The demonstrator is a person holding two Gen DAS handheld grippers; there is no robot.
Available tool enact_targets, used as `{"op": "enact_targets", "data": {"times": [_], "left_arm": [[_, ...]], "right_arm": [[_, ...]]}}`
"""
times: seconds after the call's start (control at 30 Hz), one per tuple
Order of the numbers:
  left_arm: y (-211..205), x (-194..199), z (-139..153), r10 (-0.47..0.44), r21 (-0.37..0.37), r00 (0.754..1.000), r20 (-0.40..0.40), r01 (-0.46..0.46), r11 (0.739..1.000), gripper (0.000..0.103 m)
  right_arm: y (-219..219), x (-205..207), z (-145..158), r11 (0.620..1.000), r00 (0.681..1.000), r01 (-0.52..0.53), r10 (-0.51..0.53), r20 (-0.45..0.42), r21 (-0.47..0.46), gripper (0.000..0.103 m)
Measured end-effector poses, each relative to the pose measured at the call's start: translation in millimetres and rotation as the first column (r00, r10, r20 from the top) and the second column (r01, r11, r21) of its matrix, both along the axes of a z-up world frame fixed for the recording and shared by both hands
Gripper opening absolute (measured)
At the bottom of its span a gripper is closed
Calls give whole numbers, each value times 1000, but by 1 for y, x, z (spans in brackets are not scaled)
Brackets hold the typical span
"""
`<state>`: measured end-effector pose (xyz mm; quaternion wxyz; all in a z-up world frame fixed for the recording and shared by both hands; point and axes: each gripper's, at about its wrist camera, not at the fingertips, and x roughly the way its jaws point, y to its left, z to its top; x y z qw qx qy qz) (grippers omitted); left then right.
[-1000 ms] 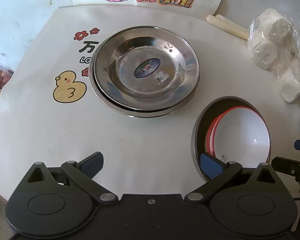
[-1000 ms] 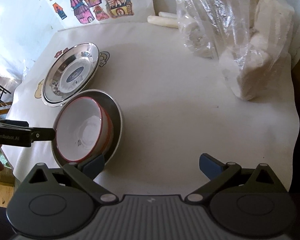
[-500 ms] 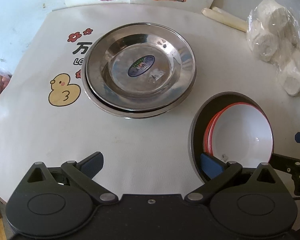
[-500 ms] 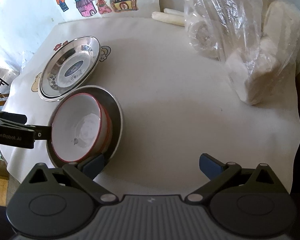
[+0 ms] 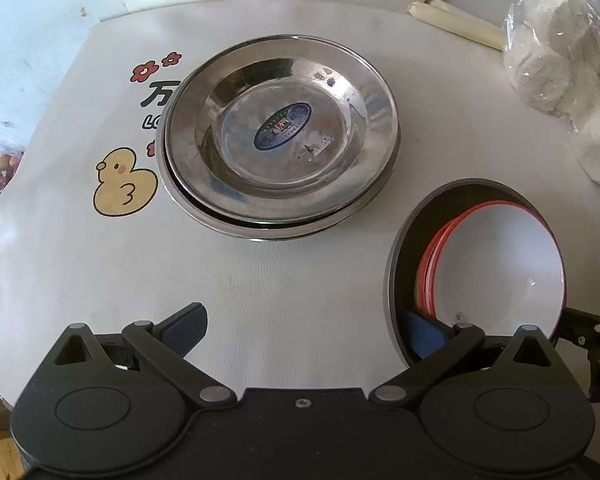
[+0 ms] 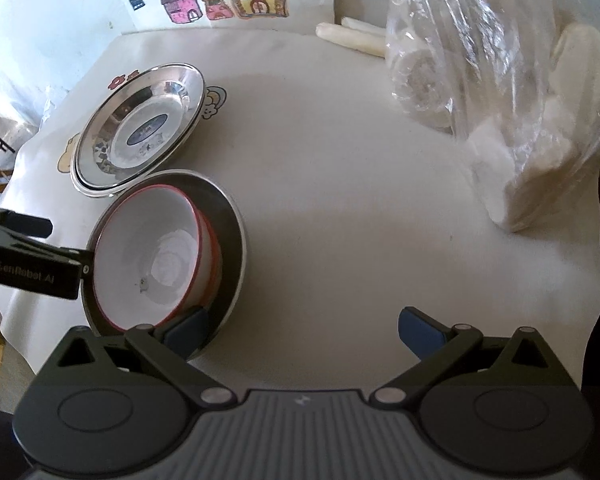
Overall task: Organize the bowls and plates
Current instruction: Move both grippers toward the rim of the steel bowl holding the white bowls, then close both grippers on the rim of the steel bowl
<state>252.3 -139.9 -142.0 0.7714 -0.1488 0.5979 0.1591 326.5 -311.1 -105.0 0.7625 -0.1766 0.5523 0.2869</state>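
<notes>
Left wrist view shows your left hand-held gripper [image 5: 304, 326] with its blue-padded fingers spread wide apart, holding nothing, above the near edge of the white-covered worktop [image 5: 284, 280]. Its right finger pad sits over the near rim of the dark round plate [image 5: 404, 248] by the worktop's right edge; you cannot tell whether it touches. On that plate rests a stack of white bowls with red rims [image 5: 496, 268], nested and leaning slightly. Toward the middle of the worktop lie the stacked shiny steel plates [image 5: 280, 136], the top one carrying an oval blue sticker, close to the dark plate but apart from it. A yellow duck print [image 5: 124, 184] lies near the worktop's left edge.

From the right wrist, your right hand-held gripper [image 6: 304, 326] is likewise wide open and empty, its left pad just over the dark plate's near rim. A clear plastic bag of white rolls [image 6: 500, 100] stands at the far right corner, with pale candles [image 6: 352, 38] beside it along the far edge.
</notes>
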Motion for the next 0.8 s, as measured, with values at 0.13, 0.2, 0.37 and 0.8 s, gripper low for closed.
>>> {"op": "enact_targets", "data": {"times": [0.13, 0.2, 0.37, 0.8], "left_arm": [[3, 1, -2, 5, -8, 1000, -1, -5, 1000, 102], [3, 1, -2, 3, -10, 1000, -3, -3, 1000, 102], [6, 1, -3, 18, -22, 1000, -12, -18, 1000, 101], [3, -2, 3, 9, -151, 998, 66, 1, 989, 50]], "right_arm": [[2, 0, -1, 1000, 999, -23, 24, 22, -8, 103], [3, -1, 0, 999, 999, -38, 38, 35, -10, 103], [4, -5, 2, 997, 996, -74, 74, 45, 7, 90], [7, -11, 6, 988, 992, -115, 119, -29, 106, 39]]}}
